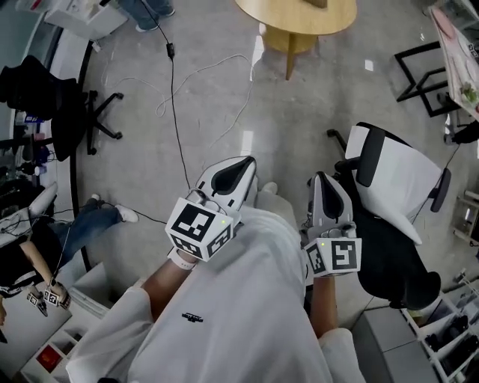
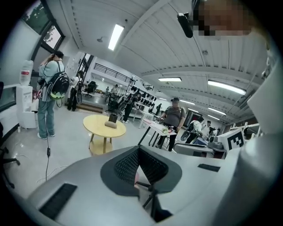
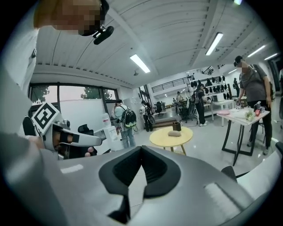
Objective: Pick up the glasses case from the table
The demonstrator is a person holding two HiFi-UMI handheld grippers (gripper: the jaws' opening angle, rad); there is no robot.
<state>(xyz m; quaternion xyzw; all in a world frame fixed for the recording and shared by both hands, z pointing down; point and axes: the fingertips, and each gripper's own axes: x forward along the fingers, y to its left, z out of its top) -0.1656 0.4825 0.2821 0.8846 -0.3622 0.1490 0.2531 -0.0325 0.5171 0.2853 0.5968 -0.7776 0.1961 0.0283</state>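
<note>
The glasses case (image 2: 110,125) is a small beige oval lying on a round yellow table (image 2: 95,123) far ahead across the floor, beside a dark upright holder (image 2: 112,118). The right gripper view shows the same case (image 3: 174,133) on the table (image 3: 161,137). In the head view the table (image 1: 292,15) sits at the top edge, well beyond both grippers. My left gripper (image 1: 243,166) and right gripper (image 1: 320,181) are held close in front of my chest, both shut with nothing between the jaws. Their pads meet at the tips (image 2: 138,149) (image 3: 141,149).
A white and black office chair (image 1: 397,179) stands close on my right, a black chair (image 1: 45,97) at the left. A cable (image 1: 176,112) trails over the grey floor. Past the round table, a person stands by a white table (image 2: 157,128). A person with a backpack (image 2: 51,88) stands left.
</note>
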